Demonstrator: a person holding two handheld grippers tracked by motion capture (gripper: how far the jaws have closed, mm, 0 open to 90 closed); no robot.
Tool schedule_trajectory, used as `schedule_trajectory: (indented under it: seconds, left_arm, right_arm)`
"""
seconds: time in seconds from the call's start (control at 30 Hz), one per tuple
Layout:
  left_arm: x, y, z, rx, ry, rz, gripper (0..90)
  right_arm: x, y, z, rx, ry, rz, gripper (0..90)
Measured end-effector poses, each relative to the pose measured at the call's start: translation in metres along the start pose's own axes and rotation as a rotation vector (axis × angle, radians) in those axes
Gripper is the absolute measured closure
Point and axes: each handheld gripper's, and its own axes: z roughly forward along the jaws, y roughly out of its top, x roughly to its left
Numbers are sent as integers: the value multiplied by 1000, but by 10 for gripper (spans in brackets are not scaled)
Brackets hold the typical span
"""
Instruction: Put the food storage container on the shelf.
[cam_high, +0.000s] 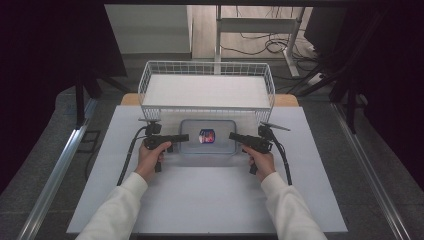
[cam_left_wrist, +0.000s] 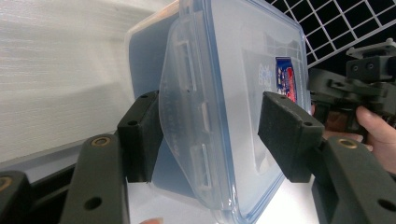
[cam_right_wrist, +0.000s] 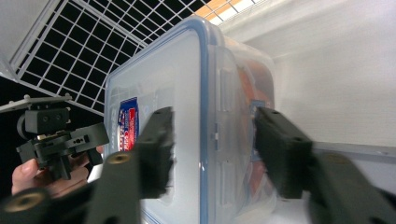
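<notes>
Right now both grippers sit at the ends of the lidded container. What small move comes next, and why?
Probably close the left gripper on the lid's end latch flap. Its jaws straddle the flap but stand apart, so nothing is gripped. The right gripper likewise brackets the plastic container without pinching.

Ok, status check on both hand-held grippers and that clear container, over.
Left hand-held gripper and right hand-held gripper open, jaws straddling opposite end latches. Clear lidded container flat on the white table, lid on. Wire basket just behind; nothing in the way.
</notes>
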Motion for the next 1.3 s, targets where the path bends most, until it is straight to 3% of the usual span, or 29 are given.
schedule_trajectory:
  seconds: [0.03, 0.07, 0.17, 0.33, 0.43, 0.57, 0.77, 0.87, 0.93, 1.1, 1.2, 1.3]
  left_arm:
    - [0, 0, 0, 2, -8, 19, 395]
    - [-3, -1, 0, -9, -4, 7, 368]
    - [-9, -2, -4, -23, 14, 38, 275]
    - [-18, -8, -15, -27, 25, 68, 232]
    - [-23, -16, -24, -27, 37, 74, 221]
    - [-30, -30, -34, -14, 46, 118, 221]
    - [-42, -51, -50, 8, 73, 198, 223]
    - [-48, -64, -58, 26, 93, 245, 221]
    - [-51, -73, -65, 43, 117, 280, 222]
    - [-58, -89, -78, 61, 122, 307, 229]
    - [-65, -95, -82, 73, 152, 355, 229]
    - [-71, -101, -81, 98, 171, 398, 230]
  right_arm:
    - [1, 0, -1, 5, -1, 13, 421]
    - [2, -1, -1, 3, -2, 8, 411]
    - [7, -1, -6, -10, -21, -31, 380]
    - [16, -7, -21, -25, -78, -110, 328]
    - [24, -13, -34, -19, -122, -206, 319]
    - [34, -23, -47, -8, -128, -291, 312]
    - [50, -47, -53, 63, -177, -466, 347]
    - [54, -59, -55, 94, -206, -541, 400]
    - [54, -66, -55, 120, -205, -562, 445]
    - [59, -75, -48, 166, -216, -644, 697]
    - [64, -78, -35, 200, -242, -692, 833]
    - [68, -81, -18, 221, -263, -731, 881]
